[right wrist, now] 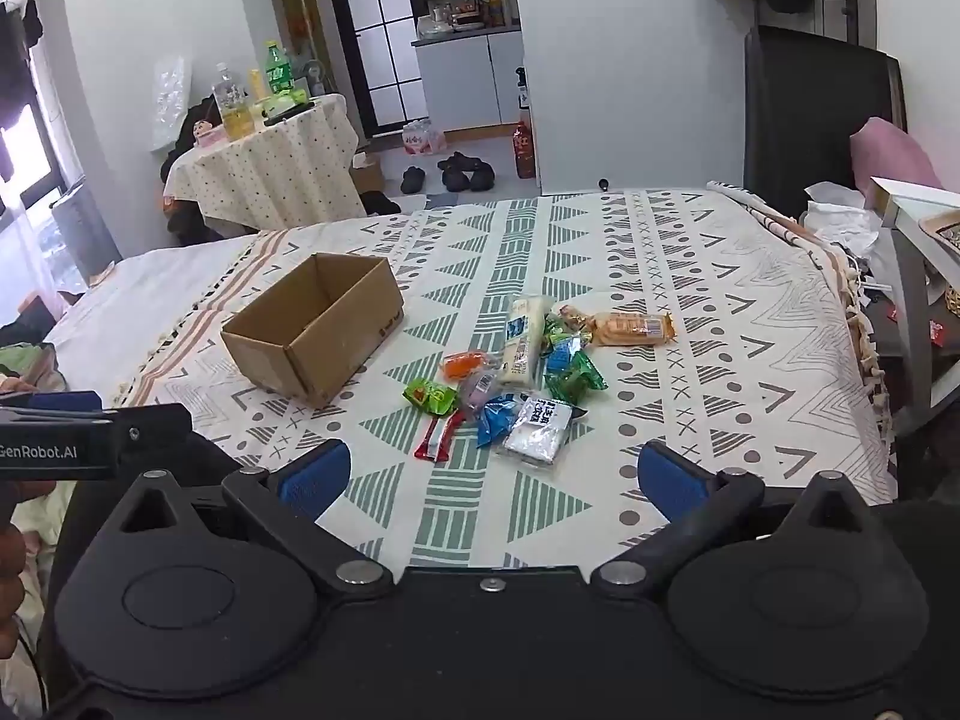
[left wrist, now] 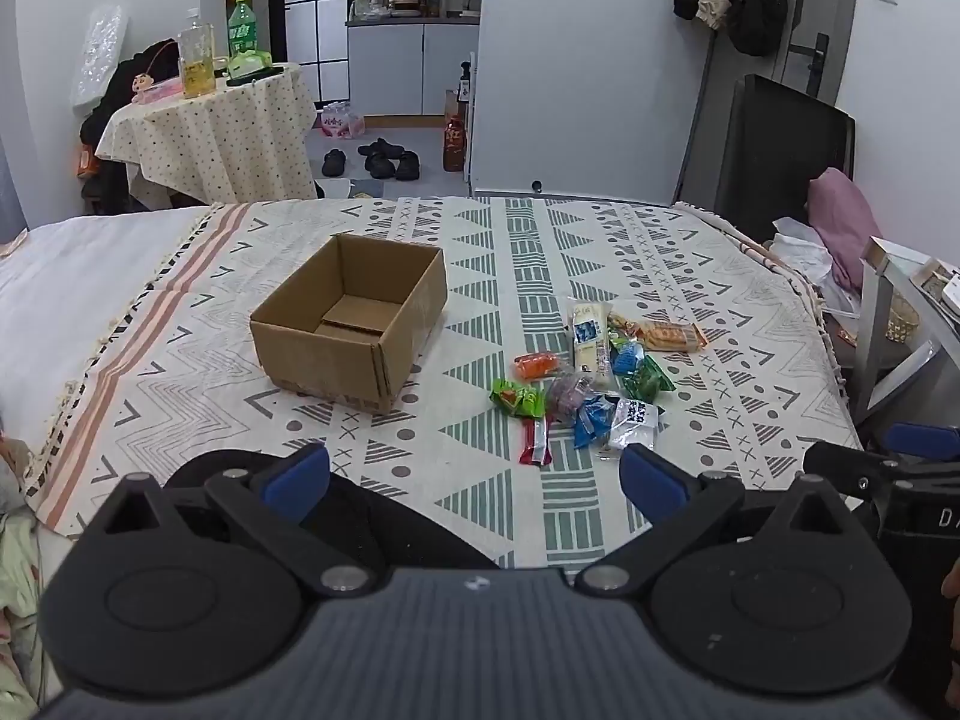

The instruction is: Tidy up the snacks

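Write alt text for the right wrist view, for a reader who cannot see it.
An open right gripper hangs above a patterned bedspread, holding nothing. Ahead lies a loose pile of snack packets, with an open cardboard box to its left, apart from it. The left gripper shows at the left edge.

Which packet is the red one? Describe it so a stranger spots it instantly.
Start at the open cardboard box on the patterned bedspread; the snack pile lies to its right. The red packet sits at the pile's near left edge, just below the green packet. It alone is long, narrow and red with a silvery stripe.
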